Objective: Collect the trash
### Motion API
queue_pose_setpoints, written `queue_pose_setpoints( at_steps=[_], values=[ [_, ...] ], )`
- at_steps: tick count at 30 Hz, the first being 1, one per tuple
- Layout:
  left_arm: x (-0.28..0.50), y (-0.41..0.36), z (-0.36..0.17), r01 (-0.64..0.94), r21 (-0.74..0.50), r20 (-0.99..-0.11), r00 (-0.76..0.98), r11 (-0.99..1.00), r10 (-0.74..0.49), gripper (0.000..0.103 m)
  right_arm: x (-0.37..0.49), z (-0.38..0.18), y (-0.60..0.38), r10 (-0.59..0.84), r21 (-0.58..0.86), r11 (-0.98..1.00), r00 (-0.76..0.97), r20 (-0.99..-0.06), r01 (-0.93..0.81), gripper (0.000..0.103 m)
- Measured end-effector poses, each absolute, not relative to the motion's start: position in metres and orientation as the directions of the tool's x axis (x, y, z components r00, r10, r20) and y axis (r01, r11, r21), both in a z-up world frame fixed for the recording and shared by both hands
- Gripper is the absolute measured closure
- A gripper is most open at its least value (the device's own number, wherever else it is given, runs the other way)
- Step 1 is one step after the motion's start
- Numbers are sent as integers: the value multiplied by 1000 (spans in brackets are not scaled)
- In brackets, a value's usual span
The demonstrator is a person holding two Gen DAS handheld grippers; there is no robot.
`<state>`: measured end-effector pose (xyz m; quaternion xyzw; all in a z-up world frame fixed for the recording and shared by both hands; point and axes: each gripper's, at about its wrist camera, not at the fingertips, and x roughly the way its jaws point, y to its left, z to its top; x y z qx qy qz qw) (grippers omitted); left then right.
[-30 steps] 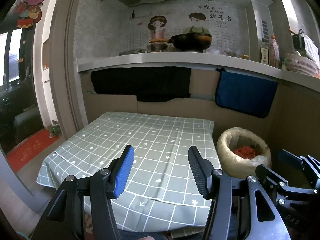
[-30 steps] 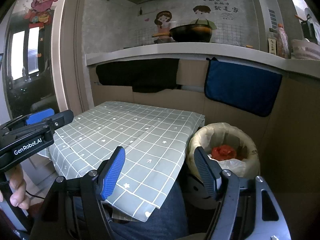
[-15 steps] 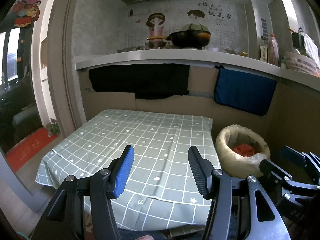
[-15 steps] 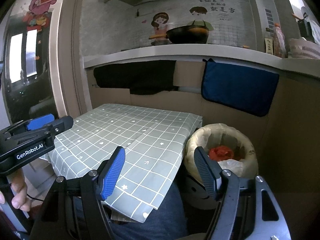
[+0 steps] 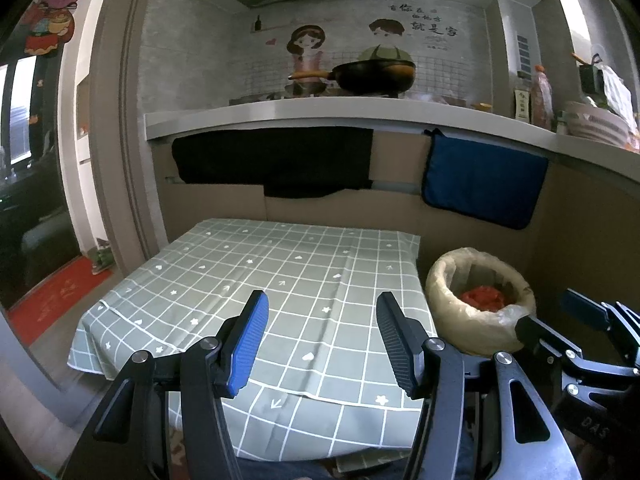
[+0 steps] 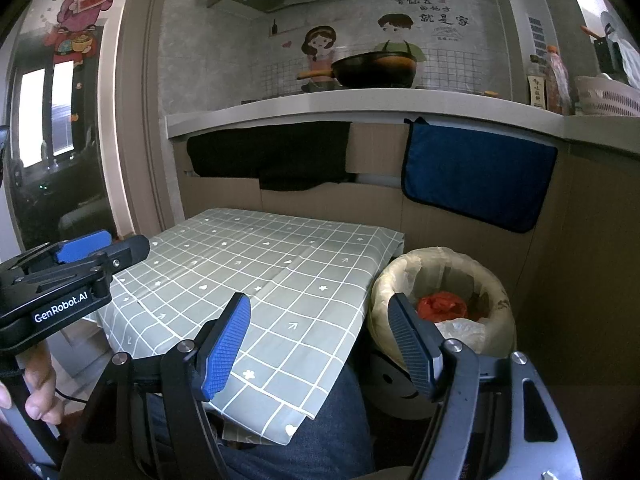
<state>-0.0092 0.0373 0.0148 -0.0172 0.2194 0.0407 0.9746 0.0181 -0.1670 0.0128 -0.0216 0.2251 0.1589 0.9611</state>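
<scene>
Both hand-held grippers, left (image 5: 318,338) and right (image 6: 320,340), have lifted slightly, released and empty, beside the filled bin (image 6: 442,300), table (image 5: 280,272) bare: collecting looks finished

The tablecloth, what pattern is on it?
Grey-green tablecloth with white grid lines, little stars and hearts; clearest in the left wrist view.

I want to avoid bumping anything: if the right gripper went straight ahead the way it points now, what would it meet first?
Probably the checked tablecloth: the right gripper, jaws open and empty, points over its near right corner. The lined trash bin sits just right of that line. Depth is unclear, so a level path might pass over the cloth.
</scene>
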Motion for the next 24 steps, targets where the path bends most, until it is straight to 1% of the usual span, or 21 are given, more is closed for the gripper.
queue_pose_setpoints(
  at_steps=[18, 24],
  values=[
    [-8, 37, 13, -78, -17, -438, 897, 997, 63, 46, 19, 13, -168, 296, 30, 948, 848, -439, -316, 34],
    [1, 46, 10, -47, -44, -454, 891, 998, 22, 46, 20, 13, -169, 302, 44, 948, 843, -445, -316, 34]
  ],
)
